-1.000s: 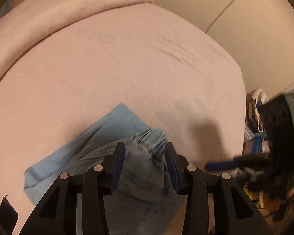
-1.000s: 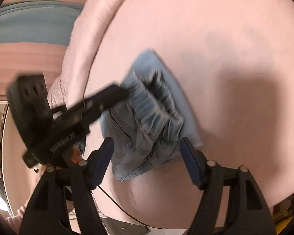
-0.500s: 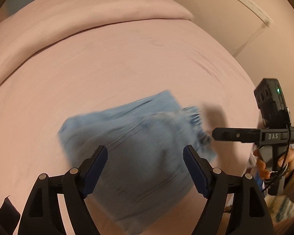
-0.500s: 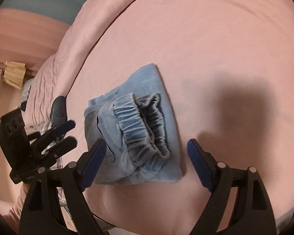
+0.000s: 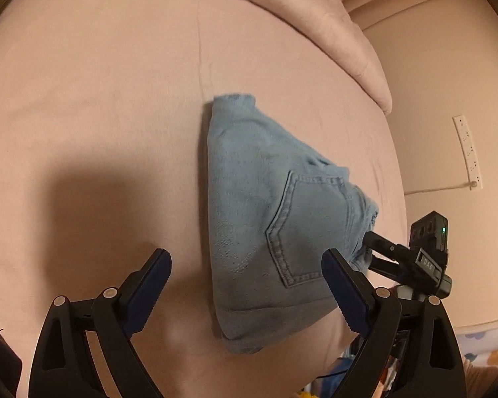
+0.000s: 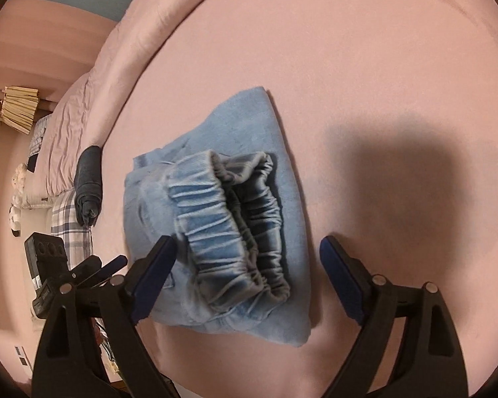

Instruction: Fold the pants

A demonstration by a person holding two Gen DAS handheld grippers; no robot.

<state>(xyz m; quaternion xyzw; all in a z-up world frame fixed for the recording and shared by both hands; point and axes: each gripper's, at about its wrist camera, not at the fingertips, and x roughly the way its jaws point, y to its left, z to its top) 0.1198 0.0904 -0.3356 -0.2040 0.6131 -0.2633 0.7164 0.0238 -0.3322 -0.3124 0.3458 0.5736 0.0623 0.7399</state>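
Folded light-blue denim pants (image 5: 269,219) lying flat on pink bed (image 5: 99,99), approx mid-mattress, near one edge. Back pocket w/ stitched seams facing up in left wrist view; elastic gathered waistband (image 6: 235,219) bunched on top of the bundle in right wrist view, mouth of the band partly open, darker inside.

Left claw (image 5: 245,282) spread wide, jaws just been opening, nothing clamped. One blue pad over bare bedding, the other overlapping the pants' lower edge in the picture; contact w/ fabric can't be told. Claw pointing steeply down at the bed.

Right claw (image 6: 245,272) also spread wide, jaws just been opening; waistband end of pants sits between the pads in the picture, no pressing seen, so nothing gripped. In left wrist view, right claw's black fingers (image 5: 381,248) sit just beside the waistband end of the pants, at the bundle's far right side; touching or not unclear. In right wrist view, left claw's body w/ its camera block (image 6: 46,255) seen at lower left, off the pants' side.

Dark shadows of the rigs on the bedding beside the pants. Rolled pink duvet (image 5: 332,26) along the bed's far side. Dark folded garment (image 6: 89,185) by the duvet edge, well apart from the pants. White power strip (image 5: 468,152) on the wall, cord attached.
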